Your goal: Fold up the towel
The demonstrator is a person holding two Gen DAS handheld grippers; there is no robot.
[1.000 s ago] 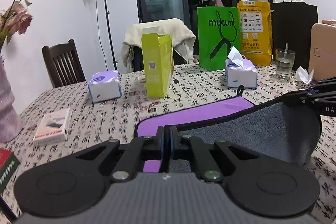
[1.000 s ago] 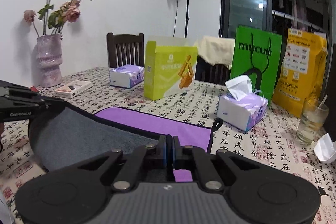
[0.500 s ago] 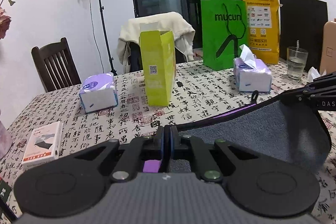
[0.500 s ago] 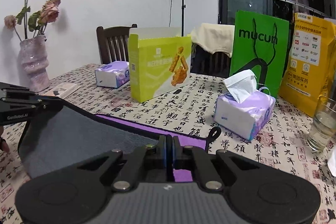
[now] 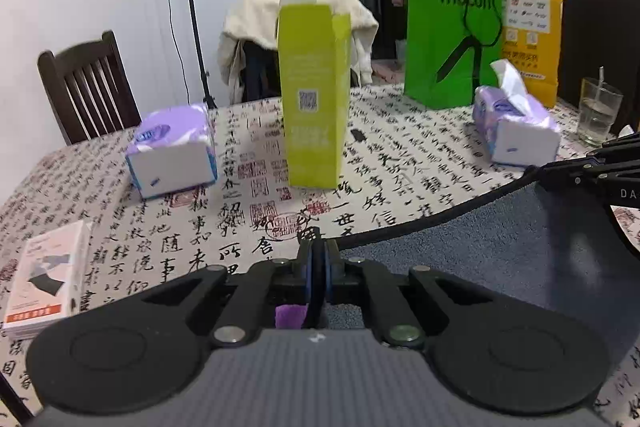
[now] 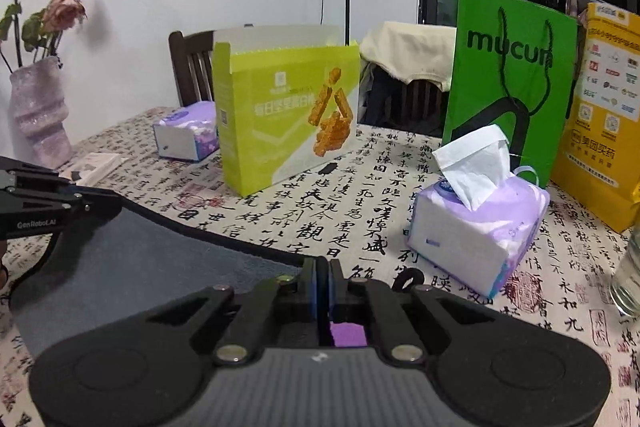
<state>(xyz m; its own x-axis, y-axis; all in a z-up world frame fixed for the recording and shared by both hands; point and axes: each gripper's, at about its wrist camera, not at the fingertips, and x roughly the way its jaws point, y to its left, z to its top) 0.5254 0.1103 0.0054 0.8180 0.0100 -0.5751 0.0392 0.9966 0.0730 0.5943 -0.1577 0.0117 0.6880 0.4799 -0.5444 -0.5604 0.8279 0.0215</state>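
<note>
Since the earlier frames, both grippers are travelling forward over the table, and the purple strip that was showing beyond the fingers is now almost all covered by the grey side of the towel. The left gripper (image 5: 319,263) is pinching one corner of the grey and purple microfibre towel with black trim (image 5: 500,239), jaws pressed together on it, and the right gripper (image 6: 322,281) is pinching the other corner in the same way. The towel is hanging between them above the calligraphy-printed tablecloth (image 5: 248,203), its held edge running from one gripper to the other, its long axis lying across. Both grippers are equally near, so I judge they should lower together toward the far edge.
</note>
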